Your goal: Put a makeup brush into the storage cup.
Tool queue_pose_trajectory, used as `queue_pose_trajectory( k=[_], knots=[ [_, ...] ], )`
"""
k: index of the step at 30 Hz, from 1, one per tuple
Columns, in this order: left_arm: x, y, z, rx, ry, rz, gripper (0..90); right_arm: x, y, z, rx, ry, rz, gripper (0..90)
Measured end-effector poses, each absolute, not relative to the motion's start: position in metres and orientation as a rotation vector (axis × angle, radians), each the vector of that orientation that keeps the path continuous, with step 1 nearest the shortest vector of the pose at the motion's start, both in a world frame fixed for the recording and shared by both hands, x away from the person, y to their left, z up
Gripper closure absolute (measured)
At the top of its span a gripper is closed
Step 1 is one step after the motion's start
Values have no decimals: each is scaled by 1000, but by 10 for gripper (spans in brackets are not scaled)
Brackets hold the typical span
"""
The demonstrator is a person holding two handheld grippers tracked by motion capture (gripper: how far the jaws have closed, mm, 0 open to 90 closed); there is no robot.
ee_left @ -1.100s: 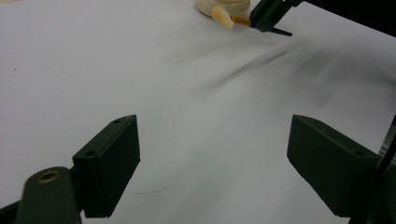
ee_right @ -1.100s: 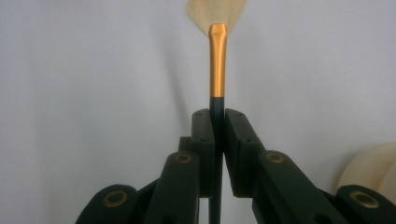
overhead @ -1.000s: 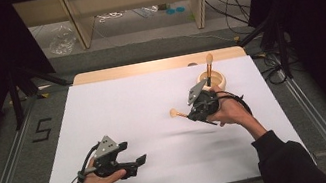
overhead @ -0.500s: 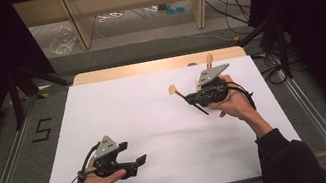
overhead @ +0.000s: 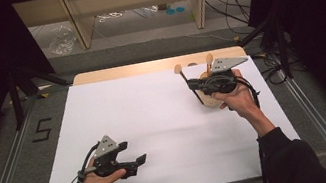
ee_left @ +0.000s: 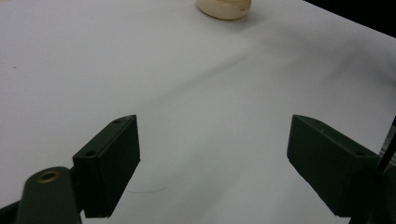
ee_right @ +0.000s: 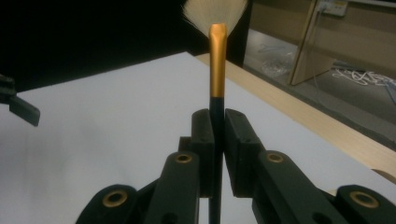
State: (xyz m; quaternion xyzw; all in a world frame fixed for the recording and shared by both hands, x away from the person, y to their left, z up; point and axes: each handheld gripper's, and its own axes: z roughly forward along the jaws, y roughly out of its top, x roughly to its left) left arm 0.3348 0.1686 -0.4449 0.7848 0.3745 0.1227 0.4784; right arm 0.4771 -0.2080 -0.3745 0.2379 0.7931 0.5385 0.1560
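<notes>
1. Brush (ee_right: 217,60), black handle and gold ferrule, is clamped upright between the closed jaws of the right gripper (ee_right: 217,121); its pale bristles fan out in the right gripper view.
2. High view shows that brush (overhead: 189,86) raised just beside a cream holder (overhead: 211,100) near the table's far right, with one more brush (overhead: 208,61) standing in it: two brushes, one holder.
3. Left gripper (ee_left: 212,154) hovers with jaws wide apart, holding nothing, at the near left of the white table (overhead: 154,108).

Bright sheet glare, dark surrounds — soft, grainy pics
</notes>
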Motion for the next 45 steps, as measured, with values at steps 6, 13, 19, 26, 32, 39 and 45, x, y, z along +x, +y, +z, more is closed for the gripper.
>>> queue_pose_trajectory(
  k=[6,13,19,26,32,39,45],
  knots=[
    [335,168,-445,1920,915,301,169,481,-221,-370,740,2167,1605,831],
    [335,168,-446,1918,921,296,169,489,-242,-363,805,2057,1641,831],
    [335,168,-446,1918,920,300,169,496,-258,-363,862,1982,1643,831],
    [336,169,-445,1927,918,290,170,505,-265,-364,912,1926,1664,831],
    [335,169,-445,1920,922,297,170,510,-266,-356,910,1886,1672,832],
    [335,169,-446,1917,914,300,169,519,-271,-362,956,1875,1651,831],
    [335,168,-446,1918,915,295,169,524,-270,-366,955,1869,1650,831]
  ],
)
